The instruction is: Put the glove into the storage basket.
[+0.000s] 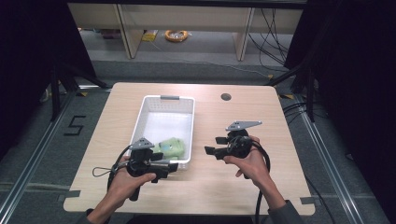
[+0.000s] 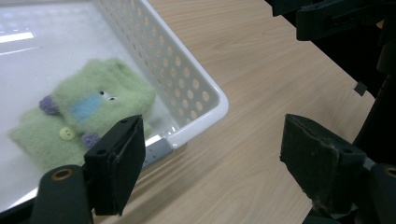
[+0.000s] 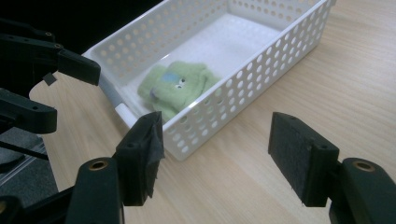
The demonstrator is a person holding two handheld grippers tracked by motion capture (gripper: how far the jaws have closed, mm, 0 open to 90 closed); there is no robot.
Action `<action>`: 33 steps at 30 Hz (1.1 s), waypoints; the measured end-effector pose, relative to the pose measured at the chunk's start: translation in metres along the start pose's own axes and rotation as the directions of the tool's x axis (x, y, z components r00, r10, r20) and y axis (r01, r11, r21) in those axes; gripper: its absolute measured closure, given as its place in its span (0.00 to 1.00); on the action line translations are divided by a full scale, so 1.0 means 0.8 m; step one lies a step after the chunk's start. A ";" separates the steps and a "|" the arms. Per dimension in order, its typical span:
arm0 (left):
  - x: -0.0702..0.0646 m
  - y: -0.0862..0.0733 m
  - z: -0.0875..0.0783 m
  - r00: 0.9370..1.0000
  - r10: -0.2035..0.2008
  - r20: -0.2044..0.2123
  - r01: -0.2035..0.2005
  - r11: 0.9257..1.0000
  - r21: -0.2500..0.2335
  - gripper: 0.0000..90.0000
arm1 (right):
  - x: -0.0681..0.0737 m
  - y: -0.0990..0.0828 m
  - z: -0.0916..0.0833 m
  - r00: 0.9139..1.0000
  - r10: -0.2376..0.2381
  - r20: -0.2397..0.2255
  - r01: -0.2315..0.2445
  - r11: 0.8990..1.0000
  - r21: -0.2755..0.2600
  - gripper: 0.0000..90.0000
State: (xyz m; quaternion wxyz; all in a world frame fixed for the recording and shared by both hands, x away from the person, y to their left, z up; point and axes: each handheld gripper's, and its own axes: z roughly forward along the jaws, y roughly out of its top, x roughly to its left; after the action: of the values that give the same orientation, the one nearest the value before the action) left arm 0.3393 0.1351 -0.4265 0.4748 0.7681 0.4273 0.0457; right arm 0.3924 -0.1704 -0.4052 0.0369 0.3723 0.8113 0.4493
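A white perforated basket (image 1: 169,98) stands on the wooden table (image 1: 224,186), left of centre. A fuzzy green knitted item (image 1: 172,147) with blue, purple and yellow patches lies in its near right corner. In the left gripper view I see the knitted item (image 2: 88,112) behind the basket's corner (image 2: 205,88). My left gripper (image 1: 170,168) is open at that near corner, with nothing between its jaws (image 2: 210,154). My right gripper (image 1: 212,145) hangs open over bare table to the basket's right, pointing toward it. Its view shows the basket wall (image 3: 243,79) and the knitted item (image 3: 180,86) beyond its empty jaws (image 3: 217,144).
A round cable hole (image 1: 226,96) sits at the table's far right. Bare wood stretches to the right of the basket and along the near edge. Beyond the table are a grey floor, desk legs and a coil of orange cable (image 1: 176,35).
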 end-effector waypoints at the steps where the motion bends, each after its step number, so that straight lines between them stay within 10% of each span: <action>1: 0.000 -0.003 0.002 0.999 -0.021 0.024 0.022 1.000 -0.019 0.24 | 0.000 -0.006 -0.002 1.000 -0.003 0.004 0.003 1.000 -0.019 0.41; 33: -0.024 -0.035 0.021 0.997 0.077 0.031 -0.078 0.996 0.037 0.21 | -0.020 -0.064 -0.014 0.999 0.039 0.009 -0.039 0.999 -0.009 0.31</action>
State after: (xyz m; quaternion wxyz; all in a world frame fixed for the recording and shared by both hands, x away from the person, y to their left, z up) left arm 0.3180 0.1156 -0.4509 0.4641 0.7937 0.3908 0.0447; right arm 0.3703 -0.2048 -0.4421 0.0337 0.3900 0.8016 0.4518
